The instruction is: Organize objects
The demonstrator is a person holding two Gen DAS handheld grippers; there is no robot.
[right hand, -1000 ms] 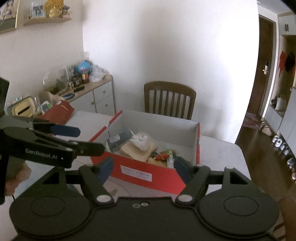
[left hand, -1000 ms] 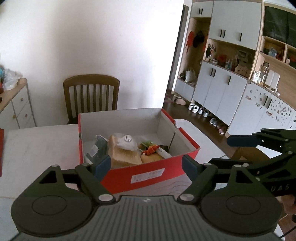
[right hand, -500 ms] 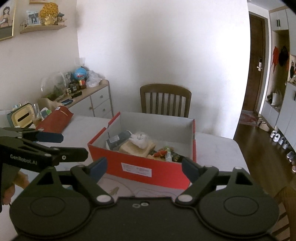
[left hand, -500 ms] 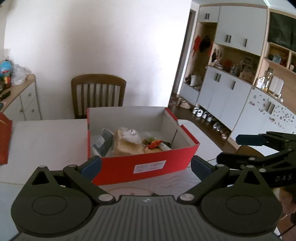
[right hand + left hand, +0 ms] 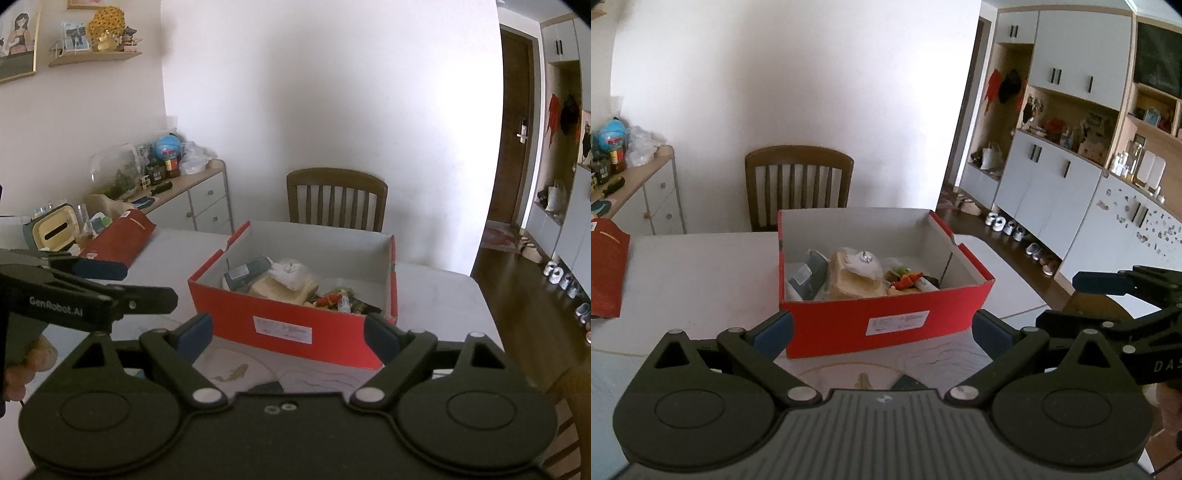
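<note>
A red shoebox without a lid stands on the white table; it also shows in the right wrist view. Inside lie a tan block with a white pouch on it, a grey packet and small colourful items. My left gripper is open and empty, in front of the box's near wall. My right gripper is open and empty, also short of the box. Each gripper shows at the edge of the other's view.
The red box lid lies at the table's left edge. A wooden chair stands behind the table. A cluttered sideboard stands at the left wall. White cabinets and shoes line the floor at the right.
Both grippers have drawn back from the box and opened a little wider. The box now looks smaller and farther off in both views.
</note>
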